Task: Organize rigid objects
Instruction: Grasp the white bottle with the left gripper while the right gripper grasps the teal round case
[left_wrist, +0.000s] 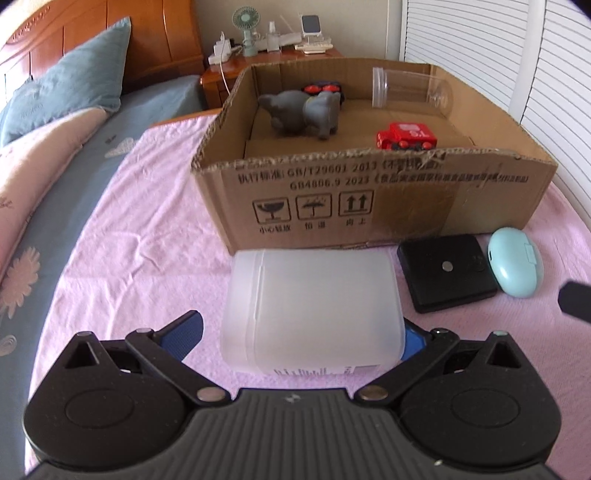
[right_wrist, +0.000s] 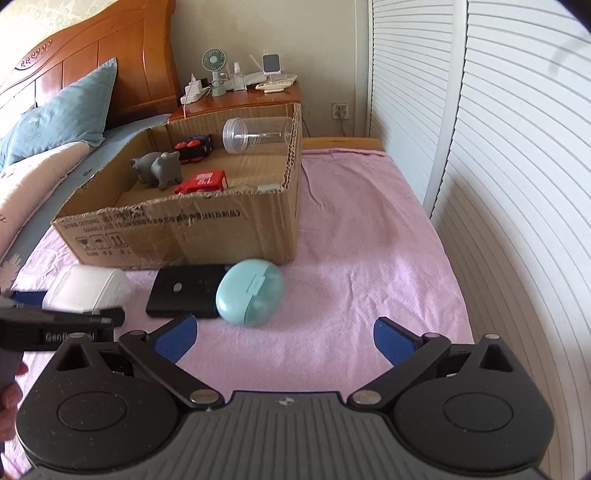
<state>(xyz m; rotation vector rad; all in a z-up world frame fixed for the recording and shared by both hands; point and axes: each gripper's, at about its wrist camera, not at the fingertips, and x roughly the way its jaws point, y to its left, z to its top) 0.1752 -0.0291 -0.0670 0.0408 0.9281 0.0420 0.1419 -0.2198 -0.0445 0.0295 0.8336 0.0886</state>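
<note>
- Straddling the frosted white container (left_wrist: 312, 310), the left gripper (left_wrist: 301, 332) has its jaws spread wide, one pad touching the right side, not yet clamped.
- Lying on its side on the pink sheet (right_wrist: 369, 229), just before the cardboard box (left_wrist: 369, 199), the container seems next to go in.
- Hanging apart, the right gripper (right_wrist: 284, 338) gapes empty near the mint case (right_wrist: 251, 291) and black box (right_wrist: 188, 290).

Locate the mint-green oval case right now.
The mint-green oval case lies on the pink sheet in front of the cardboard box, against the black square pad's right edge.
</note>
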